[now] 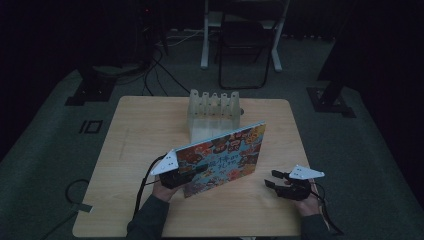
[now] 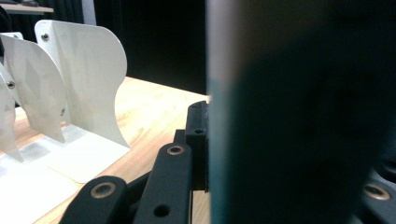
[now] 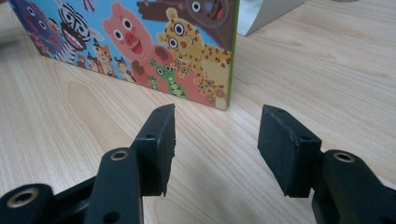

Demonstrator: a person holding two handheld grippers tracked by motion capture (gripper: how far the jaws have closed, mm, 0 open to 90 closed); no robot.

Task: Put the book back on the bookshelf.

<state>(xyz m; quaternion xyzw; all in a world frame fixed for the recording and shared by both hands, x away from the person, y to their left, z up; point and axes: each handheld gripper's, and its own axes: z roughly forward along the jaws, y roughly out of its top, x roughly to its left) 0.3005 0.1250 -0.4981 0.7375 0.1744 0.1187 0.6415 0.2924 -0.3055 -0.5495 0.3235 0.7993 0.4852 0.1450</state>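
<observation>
I'm clamping the book [image 1: 223, 159] at its left edge with my left hand-held gripper [image 1: 192, 172]; in the left gripper view the cover [image 2: 299, 121] is pressing flat against the jaw pad. The book is standing upright on the bench [image 1: 135, 125], near centre, just in front of the white rack [image 1: 212, 112]. My right hand-held gripper [image 1: 274, 180] is sitting released on the right, jaws apart with nothing between them, near the book's right corner [image 3: 219, 88] but not touching it.

Risks as I'm reading them:
- I'm holding one edge only, so the far side of the book is hanging unsupported. It could swing or sag and twist out of the pads.
- The glossy cover is probably giving little friction; any quick lift could make it slip.
- I'm working close to the rack, and its dividers [image 2: 88, 79] are thin. A tilted book could catch a fin, jam in a slot, or shove the whole rack away.
- If I'm bringing the right hand-held gripper in carelessly, it could knock the corner and tip the book.
</observation>
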